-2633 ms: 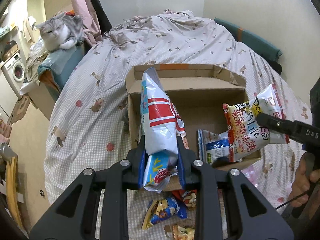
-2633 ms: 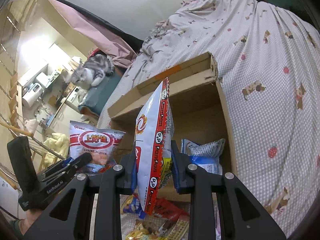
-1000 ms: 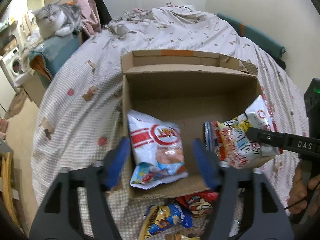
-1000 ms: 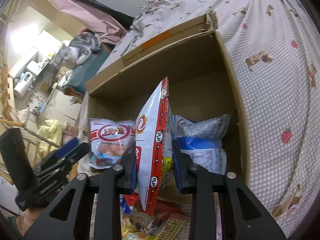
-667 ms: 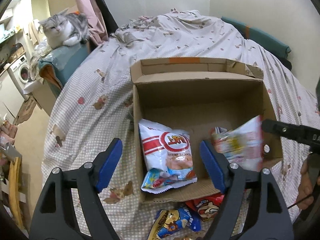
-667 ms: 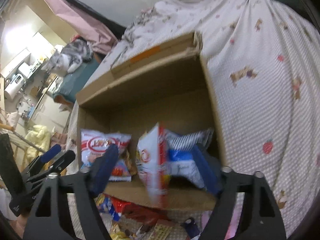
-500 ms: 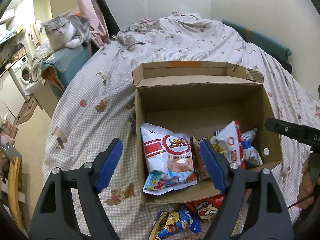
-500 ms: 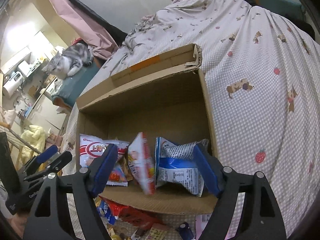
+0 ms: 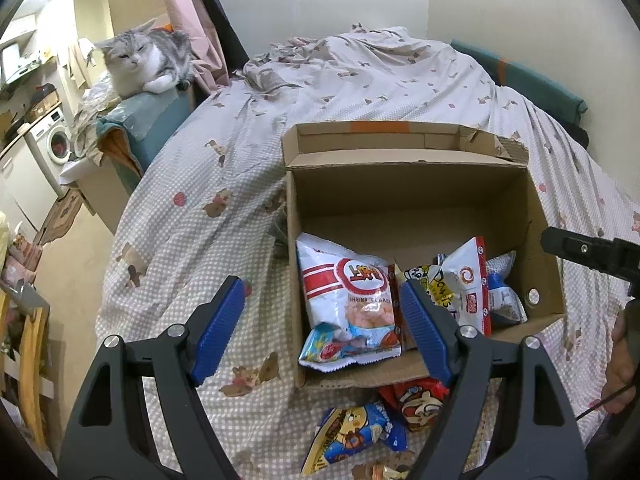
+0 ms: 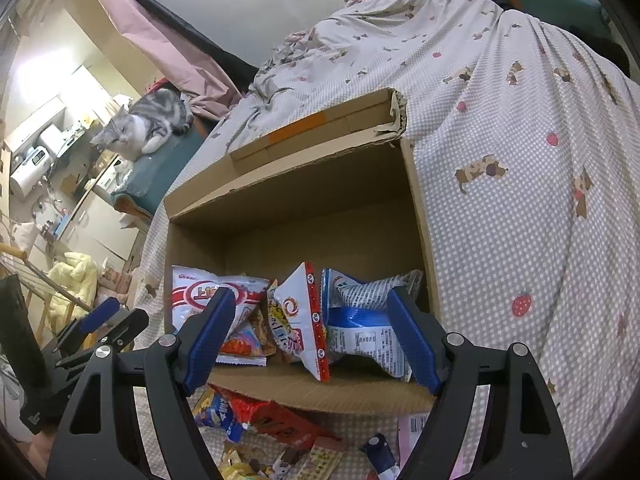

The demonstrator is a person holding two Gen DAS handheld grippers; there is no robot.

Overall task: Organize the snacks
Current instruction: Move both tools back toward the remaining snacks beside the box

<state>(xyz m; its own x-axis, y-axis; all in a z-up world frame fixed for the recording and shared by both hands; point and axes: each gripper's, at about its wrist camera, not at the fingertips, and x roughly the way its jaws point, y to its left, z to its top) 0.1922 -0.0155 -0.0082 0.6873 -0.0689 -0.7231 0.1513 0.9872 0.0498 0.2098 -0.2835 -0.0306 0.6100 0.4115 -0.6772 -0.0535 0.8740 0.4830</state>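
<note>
On the bed (image 9: 360,80), over a checked cover printed with small dogs and strawberries, sits an open cardboard box (image 9: 400,200), its flaps folded outward.

Contents of the box, three items, all at the near end:
- Shrimp flakes bag (image 9: 348,300), white with red stripes; lies flat against the left wall, its lower edge over the front flap.
- Donut snack bag (image 10: 298,316), white with red side seam; stands tilted between the other two, touching both.
- Blue and white packet (image 10: 368,320); leans at the right wall.

Loose items on the cover just in front of the box: a blue and yellow snack bag (image 9: 360,436) and a red snack bag (image 9: 416,404), overlapping; further small wrappers (image 10: 312,456) beside them, too jumbled to tell apart.

Left gripper (image 9: 320,328): jaws spread wide, nothing between the blue pads; hovers over the box's front left corner, apart from the bags.

Right gripper (image 10: 308,340): jaws spread wide, having just been opening; the donut snack bag and the blue and white packet show between the pads in its own view, but neither pad presses on them. Part of a hand (image 9: 622,364) holds its grip at the right edge of the left view.

Background: a grey and white cat (image 9: 144,60) lies on a teal cushion beside the bed; a washing machine (image 9: 54,140) stands further left.
</note>
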